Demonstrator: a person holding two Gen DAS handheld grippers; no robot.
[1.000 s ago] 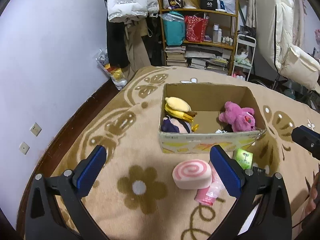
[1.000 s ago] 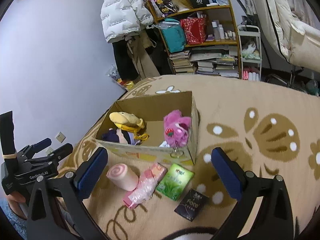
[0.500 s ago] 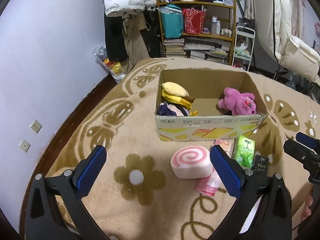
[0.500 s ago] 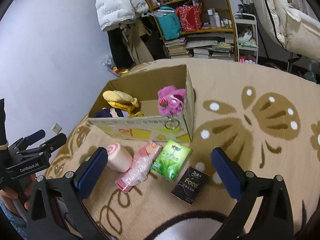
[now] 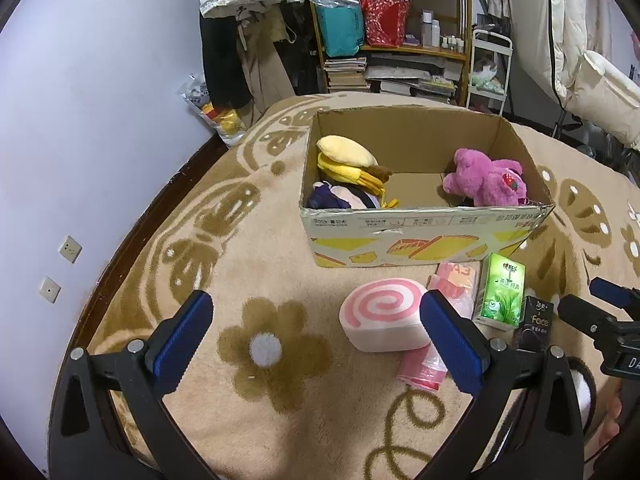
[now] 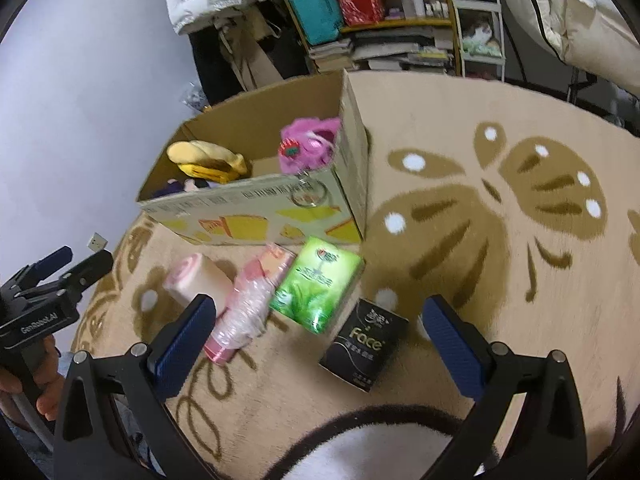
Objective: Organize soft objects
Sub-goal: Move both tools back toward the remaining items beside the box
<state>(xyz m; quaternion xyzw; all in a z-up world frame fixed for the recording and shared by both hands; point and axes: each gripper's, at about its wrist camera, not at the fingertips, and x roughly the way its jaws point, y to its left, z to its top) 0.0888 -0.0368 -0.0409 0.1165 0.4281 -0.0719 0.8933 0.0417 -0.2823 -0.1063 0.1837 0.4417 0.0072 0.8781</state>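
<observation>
An open cardboard box (image 5: 424, 236) stands on the beige rug and holds a yellow plush (image 5: 348, 160), a dark plush (image 5: 340, 198) and a pink plush (image 5: 486, 182). In front of it lie a pink swirl-roll cushion (image 5: 382, 314), a pink wrapped pack (image 5: 452, 296), a green tissue pack (image 5: 502, 290) and a black "Face" pack (image 5: 534, 322). My left gripper (image 5: 316, 340) is open and empty above the rug, with the cushion by its right finger. My right gripper (image 6: 320, 340) is open and empty above the green pack (image 6: 316, 284) and black pack (image 6: 366, 344). The box (image 6: 260, 216) and the cushion (image 6: 196, 280) also show in the right wrist view.
A wooden shelf (image 5: 384, 20) with bags, books and bottles stands behind the box, next to hanging coats (image 5: 240, 32). A white cart (image 5: 488, 64) and white bedding (image 5: 592, 60) are at the back right. A purple wall (image 5: 80, 120) borders the rug on the left.
Both grippers have risen and tilted down toward the rug. The items in front of the box now sit nearer the right gripper's fingers. Nothing was grasped.
</observation>
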